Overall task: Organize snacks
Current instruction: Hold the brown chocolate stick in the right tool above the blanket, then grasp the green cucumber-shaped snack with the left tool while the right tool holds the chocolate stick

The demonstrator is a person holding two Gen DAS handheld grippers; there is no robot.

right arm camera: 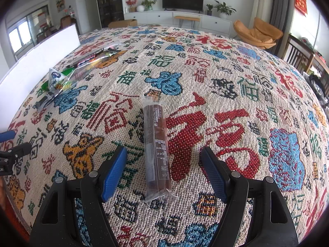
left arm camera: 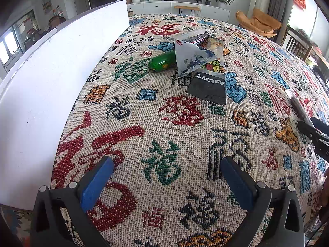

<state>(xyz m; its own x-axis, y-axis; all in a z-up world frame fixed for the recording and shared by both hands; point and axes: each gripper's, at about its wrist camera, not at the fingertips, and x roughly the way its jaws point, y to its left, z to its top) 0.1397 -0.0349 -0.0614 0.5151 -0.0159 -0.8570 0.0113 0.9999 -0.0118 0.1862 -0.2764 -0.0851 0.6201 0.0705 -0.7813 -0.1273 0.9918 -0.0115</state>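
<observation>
My right gripper [right arm camera: 163,162] hangs with jaws released around the brown snack stick [right arm camera: 156,144] on the desk [right arm camera: 226,82]. My left gripper [left arm camera: 167,176] is released too, the snack pile [left arm camera: 193,59] far ahead.

Both grippers, left gripper [left arm camera: 166,182] and right gripper [right arm camera: 163,170], are black frames with silver screws and blue-padded fingers [left arm camera: 96,183].
</observation>
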